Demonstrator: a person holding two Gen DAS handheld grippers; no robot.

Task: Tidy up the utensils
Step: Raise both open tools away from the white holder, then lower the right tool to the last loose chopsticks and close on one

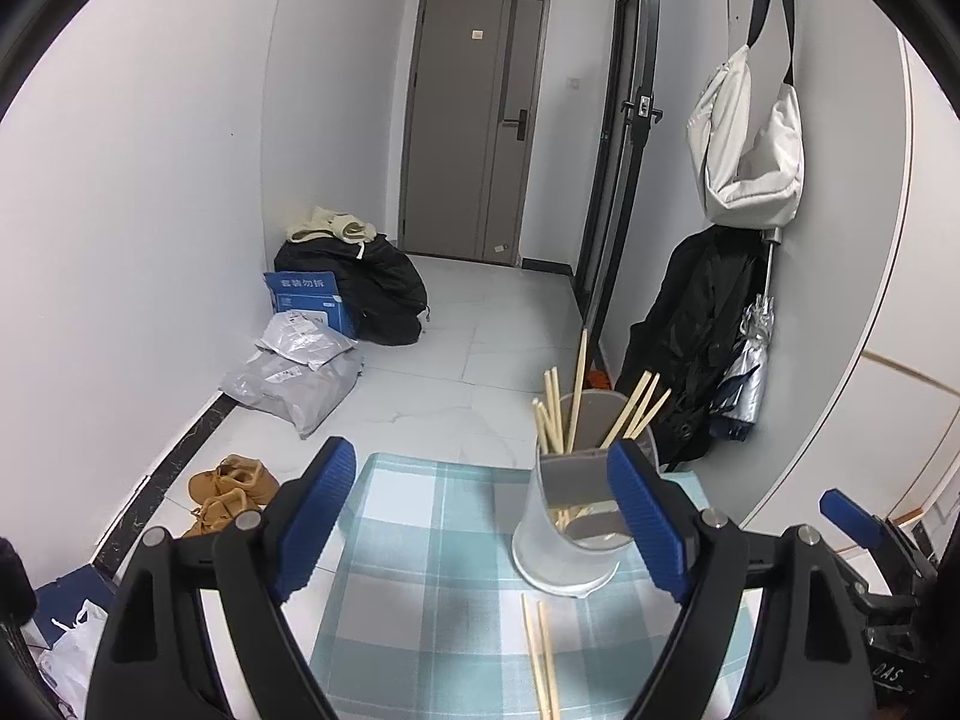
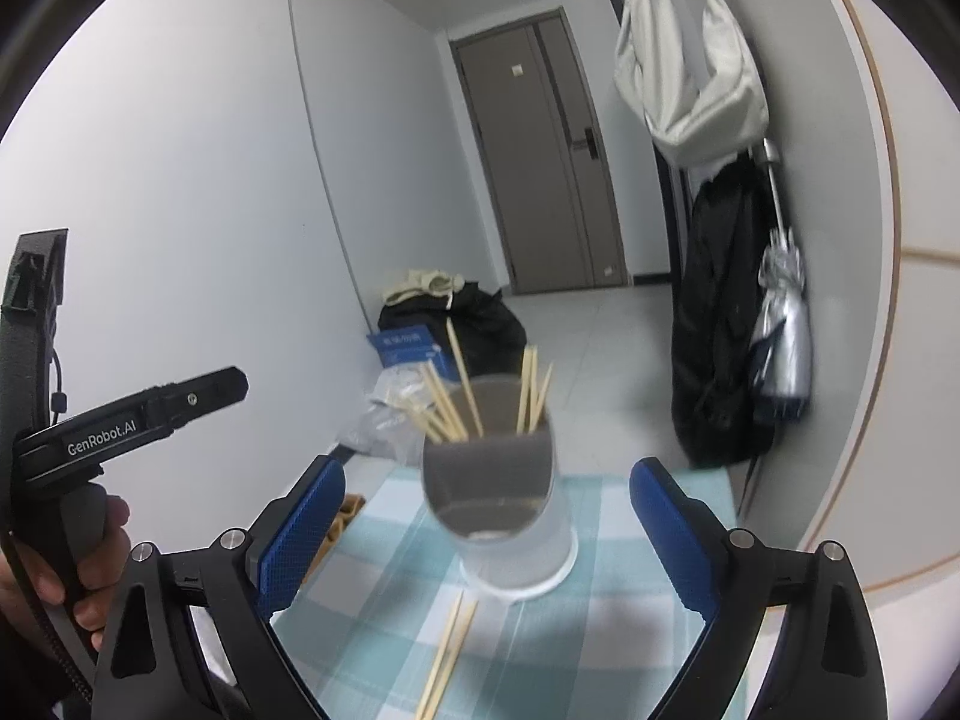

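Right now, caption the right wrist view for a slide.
Open fingers frame a chopstick cup; two loose chopsticks remain.

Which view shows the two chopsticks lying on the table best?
The left wrist view: the loose chopsticks lie sharp on the checked cloth, in front of the holder. In the right wrist view the same chopsticks are visible too, but that picture is blurred, so their outline is softer.

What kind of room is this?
Probably a home's entry hallway: a grey front door at the far end, brown shoes on the floor, and a black coat and umbrella hanging on the wall.
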